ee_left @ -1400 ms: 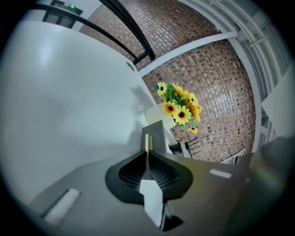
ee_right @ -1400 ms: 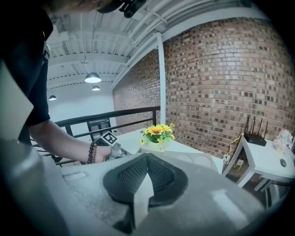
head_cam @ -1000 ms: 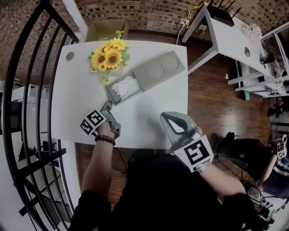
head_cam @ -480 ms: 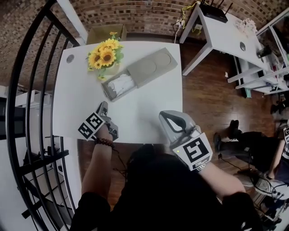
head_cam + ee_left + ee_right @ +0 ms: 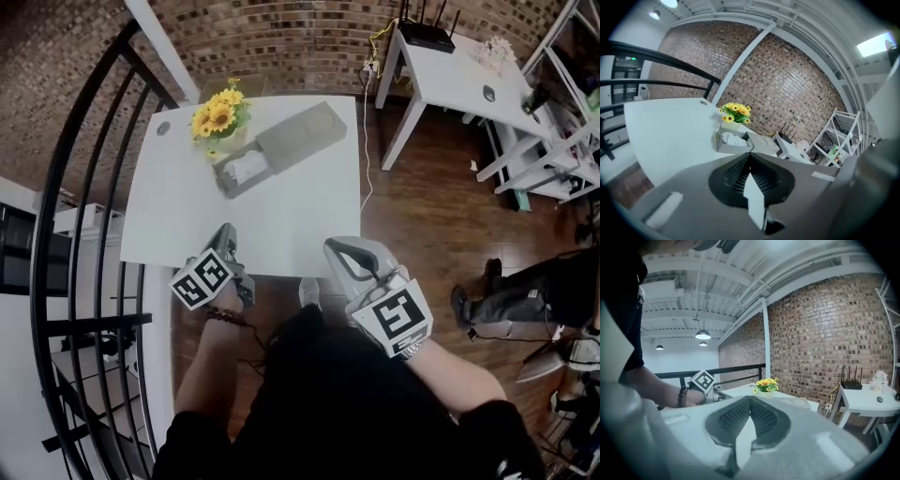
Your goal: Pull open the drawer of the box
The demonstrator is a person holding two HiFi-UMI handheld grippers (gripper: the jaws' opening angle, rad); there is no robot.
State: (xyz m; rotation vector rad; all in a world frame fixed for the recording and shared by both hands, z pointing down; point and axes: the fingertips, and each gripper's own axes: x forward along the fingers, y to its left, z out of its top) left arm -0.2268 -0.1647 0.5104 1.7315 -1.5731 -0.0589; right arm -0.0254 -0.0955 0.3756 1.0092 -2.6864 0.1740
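The grey box (image 5: 304, 128) lies at the far side of the white table (image 5: 281, 220), and its drawer (image 5: 241, 172) stands pulled out toward the front left, with white stuff inside. In the left gripper view the drawer (image 5: 731, 142) and the box (image 5: 765, 145) lie well ahead, out of reach. My left gripper (image 5: 228, 235) hovers at the table's near edge, shut and holding nothing; its jaws (image 5: 750, 158) meet. My right gripper (image 5: 336, 249) hangs just off the near edge over the floor, shut and empty as well (image 5: 750, 401).
A pot of sunflowers (image 5: 217, 116) stands right beside the drawer. A black curved railing (image 5: 84, 187) runs along the left. A white side table (image 5: 450, 66) with a router stands at the back right. A person's legs (image 5: 525, 295) show at the right on the wooden floor.
Both grippers have drawn back from over the table to its near edge, away from the open drawer. The head view has backed off too, so the table looks smaller.
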